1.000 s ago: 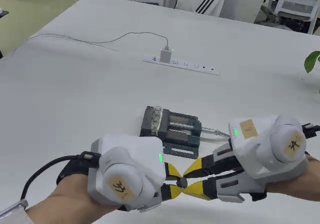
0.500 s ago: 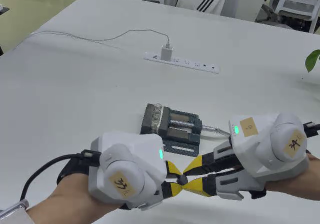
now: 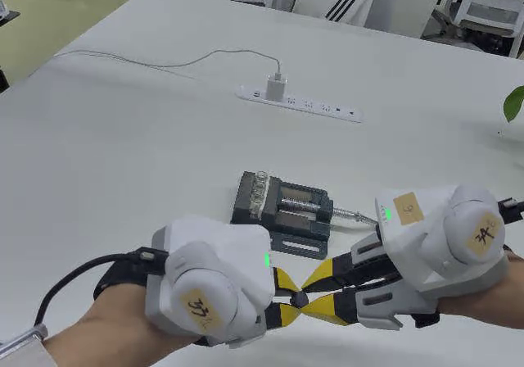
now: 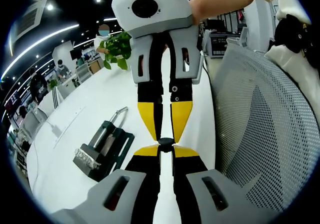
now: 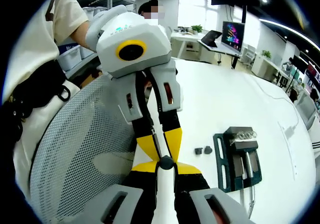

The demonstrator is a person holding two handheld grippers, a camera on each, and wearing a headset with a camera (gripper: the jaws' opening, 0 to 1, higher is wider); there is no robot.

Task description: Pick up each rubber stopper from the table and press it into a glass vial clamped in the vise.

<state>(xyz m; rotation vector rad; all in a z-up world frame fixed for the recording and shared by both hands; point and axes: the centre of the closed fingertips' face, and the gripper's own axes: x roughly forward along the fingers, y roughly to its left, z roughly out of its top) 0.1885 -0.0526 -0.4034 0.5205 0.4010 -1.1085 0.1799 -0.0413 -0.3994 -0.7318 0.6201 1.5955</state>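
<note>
My left gripper and right gripper meet tip to tip near the table's front edge. A small dark rubber stopper is pinched where the tips meet, and both pairs of jaws look shut on it. The same stopper sits between the yellow tips in the left gripper view, and as a dark ball in the right gripper view. Just beyond stands the dark vise, with clear glass vials clamped at its left end. Two more stoppers lie on the table beside the vise.
A white power strip with a charger and cable lies across the far table. A green leaf pokes in at the right edge. A grey mesh chair stands at the table's near edge.
</note>
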